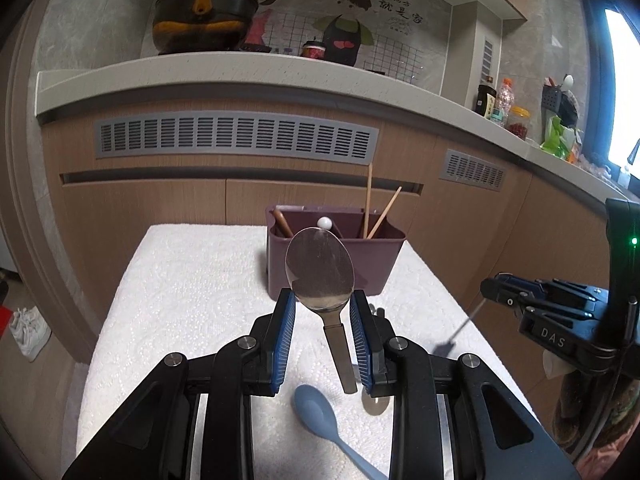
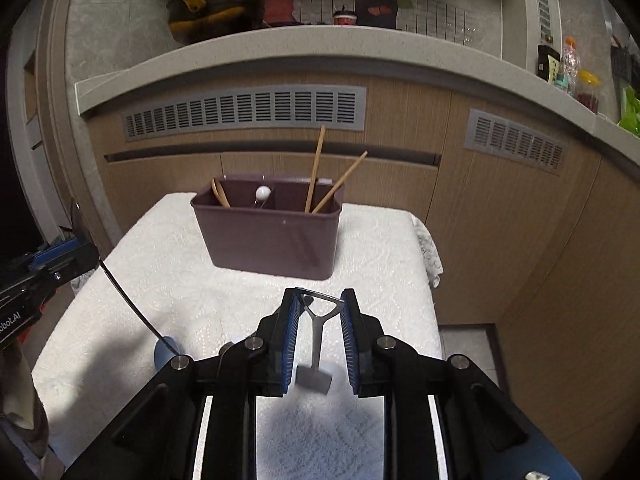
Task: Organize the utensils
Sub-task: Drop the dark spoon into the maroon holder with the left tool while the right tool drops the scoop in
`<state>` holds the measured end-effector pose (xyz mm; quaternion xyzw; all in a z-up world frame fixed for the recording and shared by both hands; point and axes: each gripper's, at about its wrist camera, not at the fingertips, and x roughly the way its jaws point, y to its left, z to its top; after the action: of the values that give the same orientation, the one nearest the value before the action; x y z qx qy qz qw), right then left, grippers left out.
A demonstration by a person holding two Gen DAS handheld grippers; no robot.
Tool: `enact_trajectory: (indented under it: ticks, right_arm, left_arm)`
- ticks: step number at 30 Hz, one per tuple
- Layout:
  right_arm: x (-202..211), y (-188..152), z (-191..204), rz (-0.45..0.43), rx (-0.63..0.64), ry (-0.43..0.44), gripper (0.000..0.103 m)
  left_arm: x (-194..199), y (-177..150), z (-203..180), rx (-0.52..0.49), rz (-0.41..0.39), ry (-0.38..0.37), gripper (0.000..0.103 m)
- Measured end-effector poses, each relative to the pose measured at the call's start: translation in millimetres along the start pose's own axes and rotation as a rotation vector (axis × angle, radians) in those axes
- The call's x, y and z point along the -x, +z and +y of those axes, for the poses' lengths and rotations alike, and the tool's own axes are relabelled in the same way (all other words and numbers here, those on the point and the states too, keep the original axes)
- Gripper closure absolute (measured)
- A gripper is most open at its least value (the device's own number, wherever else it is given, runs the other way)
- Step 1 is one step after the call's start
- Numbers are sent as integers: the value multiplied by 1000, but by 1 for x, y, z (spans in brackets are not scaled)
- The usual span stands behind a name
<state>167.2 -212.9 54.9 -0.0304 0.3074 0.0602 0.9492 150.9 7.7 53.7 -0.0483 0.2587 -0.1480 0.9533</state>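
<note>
**Lin:** Left wrist view first: what do the left tongs (image 1: 323,300) have?

**Mo:** A metal spoon (image 1: 320,270), clamped by the lower sides of its bowl between the blue pads (image 1: 285,334). The bowl stands up above the fingertips; the flat handle hangs down between them, clear of the tabletop (image 1: 192,280).

**Lin:** And the right tongs (image 2: 319,307)?

**Mo:** Closed on a small metal utensil with a triangular head (image 2: 319,308), the head wedged between the fingertips. Its thin stem drops to a flat square end (image 2: 314,378), hanging above the cloth. I cannot tell what kind of tool it is.

**Lin:** What lies loose?

**Mo:** A blue spoon (image 1: 316,410) lies on the white textured cloth, just below the left tongs. Beside it, a round metal piece (image 1: 376,404) shows partly under the right finger.

**Lin:** The holder?

**Mo:** A purple utensil caddy (image 2: 268,240) stands at the far side of the tabletop. Two wooden chopsticks (image 2: 316,168) lean in its right compartment; a wooden handle (image 2: 221,194) and a white-knobbed piece (image 2: 263,192) sit in the left. Behind are wooden cabinets with grey vents (image 2: 244,110).
</note>
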Motion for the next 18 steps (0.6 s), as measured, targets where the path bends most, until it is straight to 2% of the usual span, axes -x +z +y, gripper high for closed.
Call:
enact_trajectory:
  ticks: [10, 15, 18]
  right_arm:
    - [14, 21, -6, -66, 26, 0, 84]
    - [24, 46, -3, -127, 60, -2, 84]
    - [34, 74, -4, -186, 73, -3, 84]
  left_arm:
    - [6, 20, -13, -51, -30, 11, 74]
    - [6, 54, -18, -93, -85, 20, 74]
    - [7, 82, -22, -121, -134, 13, 74]
